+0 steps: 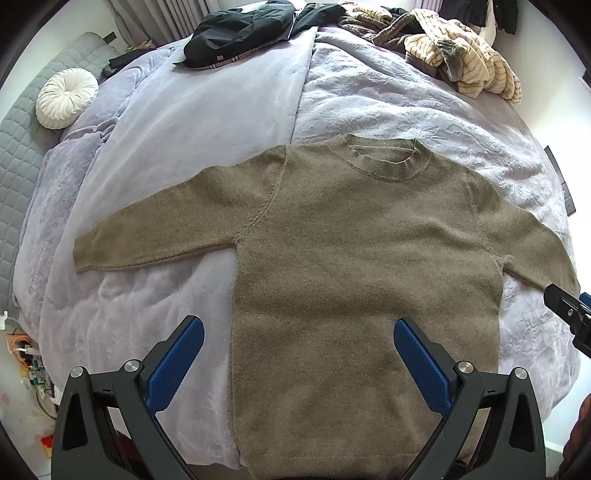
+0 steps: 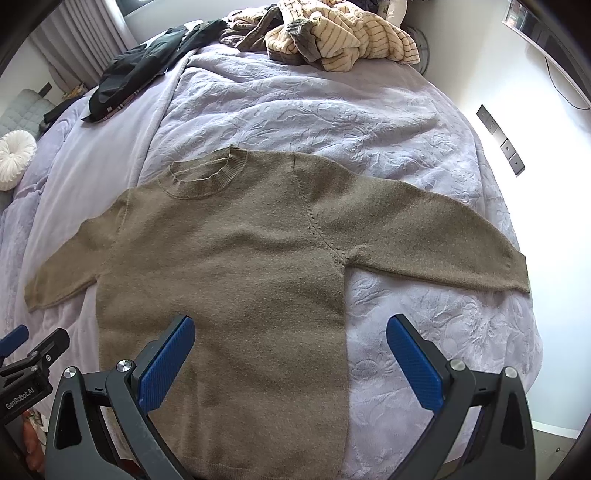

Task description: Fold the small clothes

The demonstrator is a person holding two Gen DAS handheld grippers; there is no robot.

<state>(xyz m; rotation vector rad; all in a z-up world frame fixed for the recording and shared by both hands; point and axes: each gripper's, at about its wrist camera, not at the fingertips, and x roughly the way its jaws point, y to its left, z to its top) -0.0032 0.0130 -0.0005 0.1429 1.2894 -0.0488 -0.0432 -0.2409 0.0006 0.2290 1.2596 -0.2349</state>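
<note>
both the left gripper (image 1: pixel 299 332) and right gripper (image 2: pixel 290 330) hover with jaws spread wide, holding nothing, above the olive sweater (image 1: pixel 362 258) lying flat, sleeves out, on the lavender bed (image 1: pixel 221 122), striped clothes pile (image 1: pixel 461 55) and black jacket (image 1: pixel 240 33) beyond.

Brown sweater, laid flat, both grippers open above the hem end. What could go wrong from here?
1. The brown sweater lies on a soft, rumpled lilac blanket; a pinch by the left gripper or right gripper may catch blanket along with knit.
2. Both sleeves are spread wide, so a one-sided lift could drag the body askew.
3. The striped clothes pile lies beyond the collar, limiting room there.
</note>
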